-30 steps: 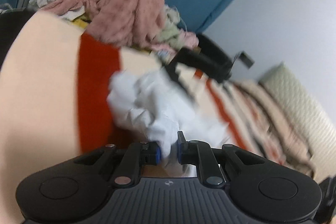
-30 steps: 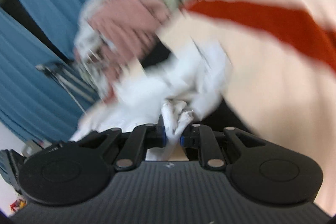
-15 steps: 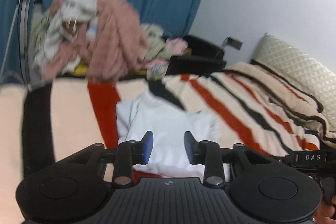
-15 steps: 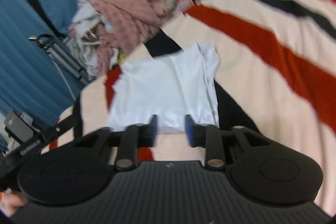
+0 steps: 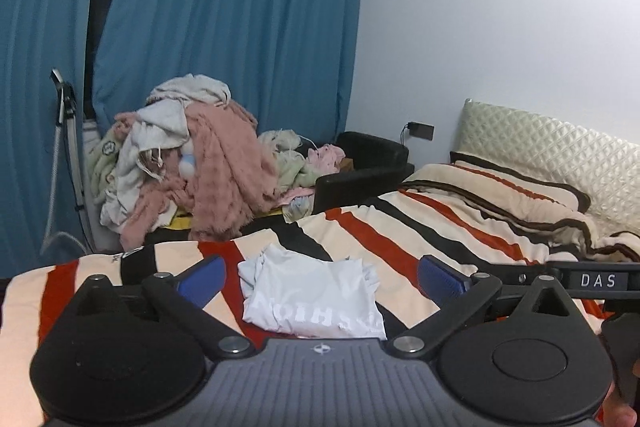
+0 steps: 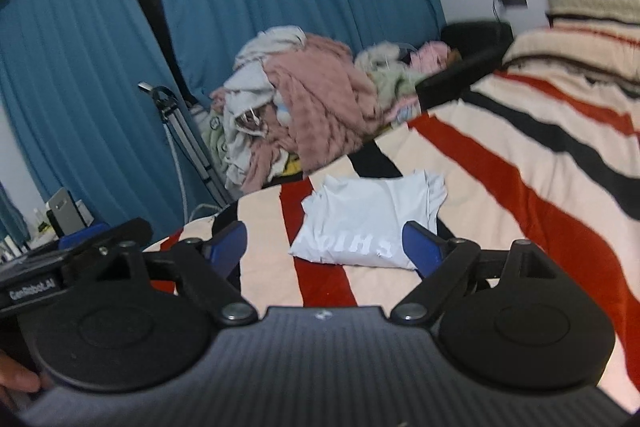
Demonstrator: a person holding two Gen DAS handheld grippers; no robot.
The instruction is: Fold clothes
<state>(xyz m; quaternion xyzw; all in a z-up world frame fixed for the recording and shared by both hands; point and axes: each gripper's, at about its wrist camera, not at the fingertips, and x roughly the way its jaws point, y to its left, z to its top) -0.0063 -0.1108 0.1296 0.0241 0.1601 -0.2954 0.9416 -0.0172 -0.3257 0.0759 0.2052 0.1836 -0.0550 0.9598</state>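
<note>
Closest to me, my left gripper [image 5: 322, 281] hangs with its blue-padded fingers [image 5: 202, 279] spread wide and nothing between them, raised clear of the bedding. My right gripper [image 6: 326, 241] is the same: jaws wide apart, empty, held above the bed. Just beyond both sets of fingertips lies the white T-shirt [image 5: 314, 297], folded into a compact rectangle with pale lettering showing along its near edge; in the right wrist view the T-shirt [image 6: 372, 217] sits flat on the striped blanket [image 6: 520, 187], touching neither tool. The blanket, cream with red and black stripes, covers the bed and runs away to my right, where it bunches up against a quilted cream headboard [image 5: 560, 151]. At the right edge of the left wrist view I can see part of the other tool's black body, with a label reading DAS [image 5: 598, 281]. Past the foot of the bed, a tall heap of unfolded laundry [image 5: 192, 167] is piled up, a pink fuzzy throw draped over grey and pale green pieces. A black chair [image 5: 372, 163] stands beside the heap, near the wall outlet. Left of the pile a metal stand [image 5: 66, 147] leans upright. Behind everything hang blue curtains [image 5: 224, 27], with a white wall to their right.
</note>
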